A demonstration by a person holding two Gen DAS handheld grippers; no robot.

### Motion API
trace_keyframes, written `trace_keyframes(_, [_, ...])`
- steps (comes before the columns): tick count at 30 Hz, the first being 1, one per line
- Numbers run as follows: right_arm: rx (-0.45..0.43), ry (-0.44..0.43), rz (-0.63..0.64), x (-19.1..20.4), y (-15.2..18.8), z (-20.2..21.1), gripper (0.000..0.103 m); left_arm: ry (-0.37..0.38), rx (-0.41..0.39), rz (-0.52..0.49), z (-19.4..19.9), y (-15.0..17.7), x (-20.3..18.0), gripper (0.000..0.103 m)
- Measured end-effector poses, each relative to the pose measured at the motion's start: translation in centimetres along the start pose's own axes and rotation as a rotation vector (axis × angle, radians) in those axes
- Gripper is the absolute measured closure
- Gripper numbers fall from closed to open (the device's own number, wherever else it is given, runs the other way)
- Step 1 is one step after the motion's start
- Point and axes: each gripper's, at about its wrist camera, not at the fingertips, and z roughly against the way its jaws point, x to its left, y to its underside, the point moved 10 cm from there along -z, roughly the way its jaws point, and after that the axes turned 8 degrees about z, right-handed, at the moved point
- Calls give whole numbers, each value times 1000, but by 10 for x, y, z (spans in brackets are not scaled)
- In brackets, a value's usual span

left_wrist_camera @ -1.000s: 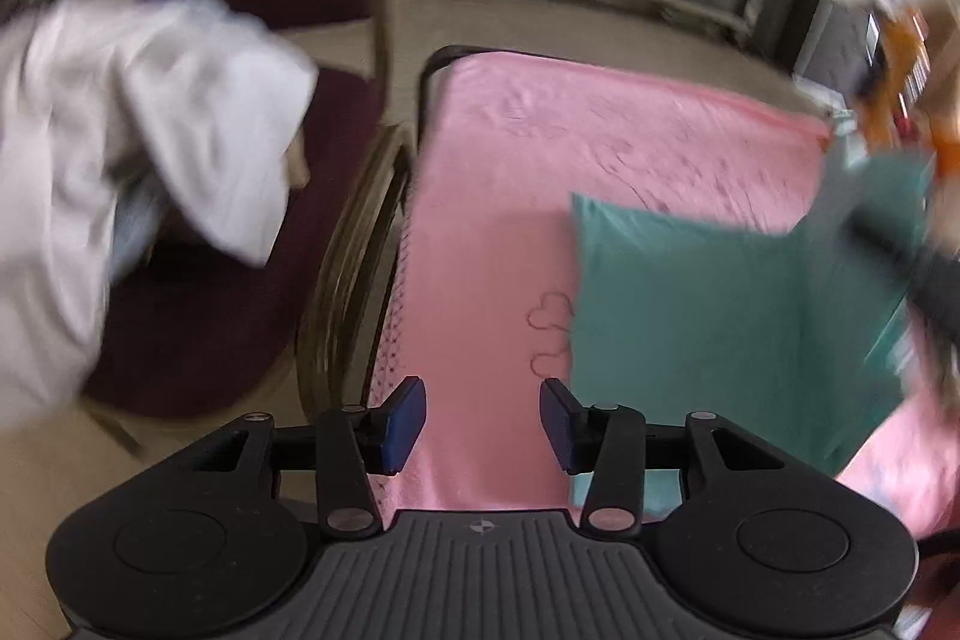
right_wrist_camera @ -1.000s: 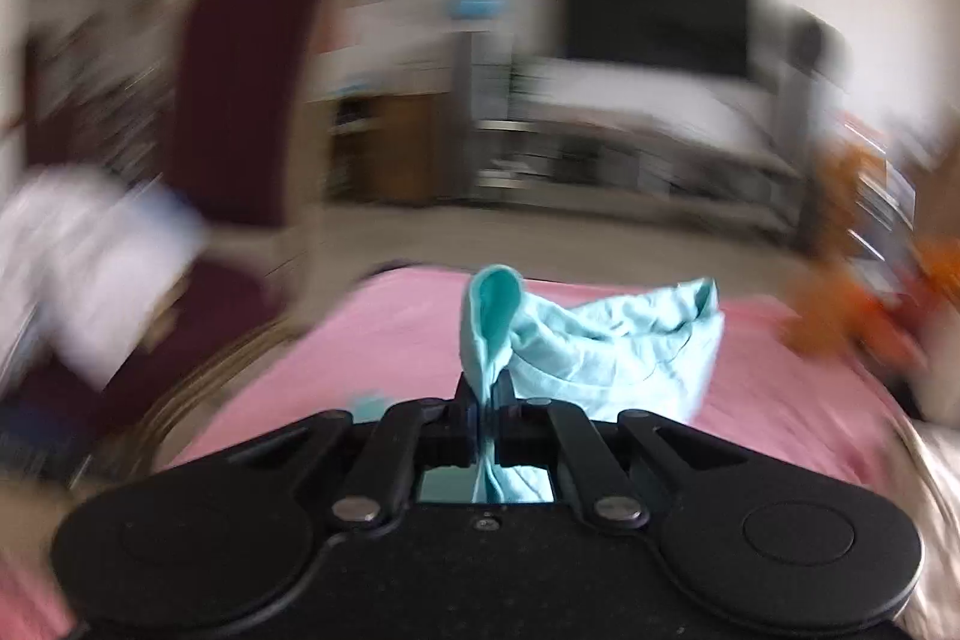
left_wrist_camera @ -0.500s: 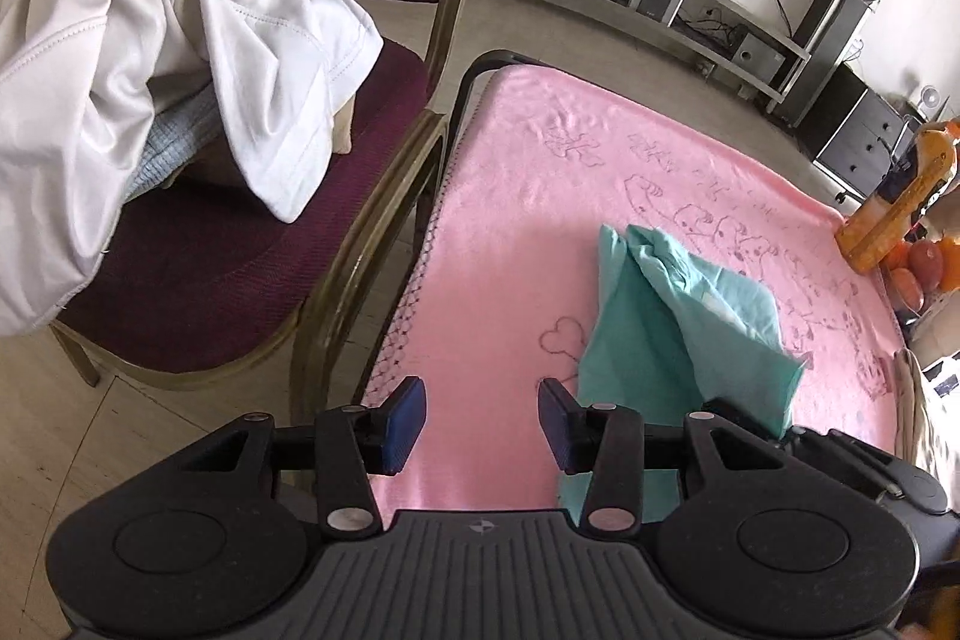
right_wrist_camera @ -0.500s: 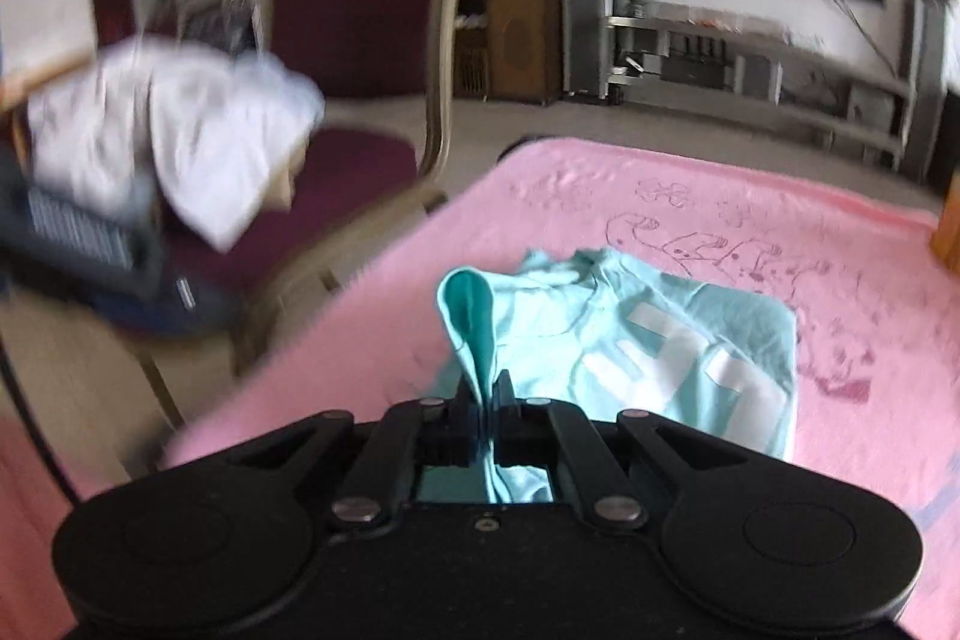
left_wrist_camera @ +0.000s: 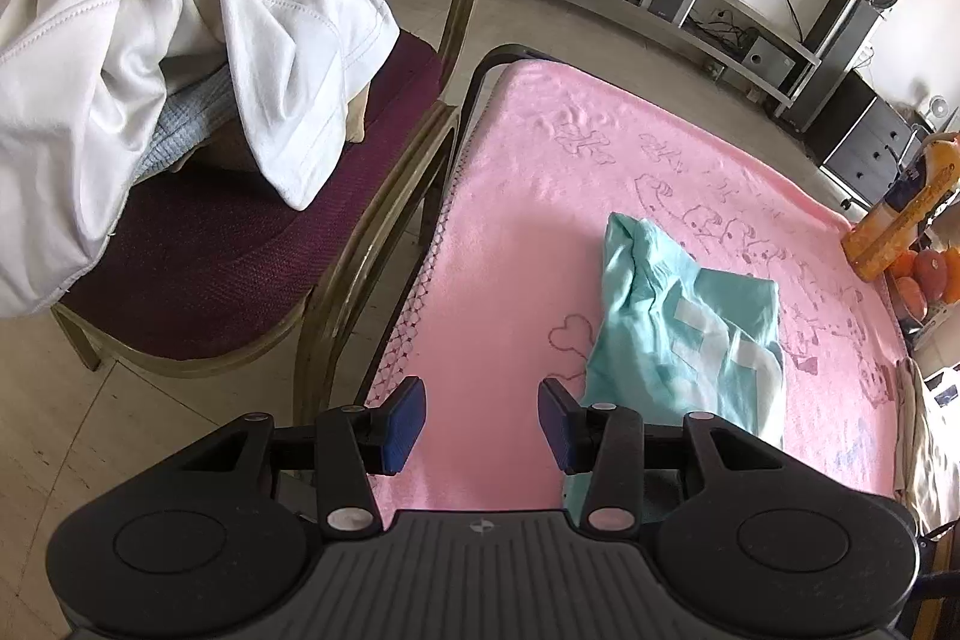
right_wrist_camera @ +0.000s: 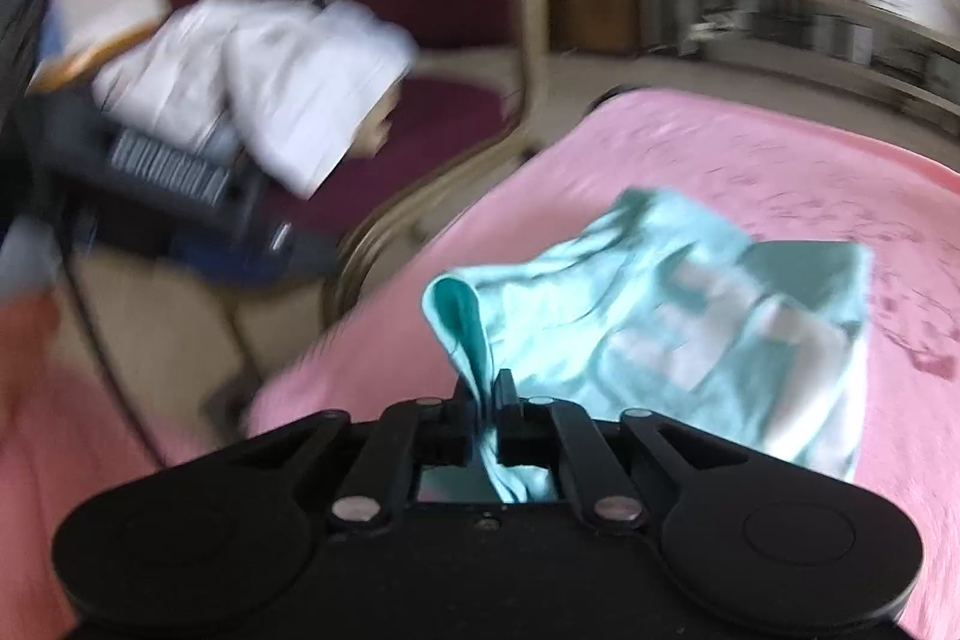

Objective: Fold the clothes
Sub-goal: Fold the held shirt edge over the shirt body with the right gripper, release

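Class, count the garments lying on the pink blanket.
1: a teal T-shirt on the pink blanket's right half, one fold between the right gripper's opening jaws. Nothing else shows there.

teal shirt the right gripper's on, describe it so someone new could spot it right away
Find the pink blanket spread beside the maroon chair. The teal shirt lies crumpled on it, one edge between the right gripper's opening jaws. It is the only garment there; the white clothes are piled on the chair.
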Motion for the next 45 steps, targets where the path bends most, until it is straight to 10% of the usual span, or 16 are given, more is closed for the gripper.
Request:
trace_keyframes(6, [31, -111, -153, -31, 7, 37, 78, -4, 13, -4, -1, 2, -1, 61])
trace_keyframes(13, [56, 98, -431, -110, 33, 63, 80, 108, 35, -259, -16, 26, -68, 65])
trace_keyframes(19, [123, 136, -334, -98, 50, 41, 84, 27, 150, -430, -55, 61, -97, 69])
trace_keyframes(27, [310, 217, -177, -94, 77, 47, 87, -193, 139, -404, -51, 60, -53, 63])
trace_keyframes(35, [135, 161, -397, -127, 43, 70, 87, 73, 25, -341, -20, 32, -96, 74])
trace_keyframes(41, [103, 17, -570, -141, 25, 22, 87, 11, 170, -411, -81, 50, -122, 73])
trace_keyframes(45, [232, 111, -525, -145, 48, -2, 96, -96, 201, -483, -89, 54, -107, 68])
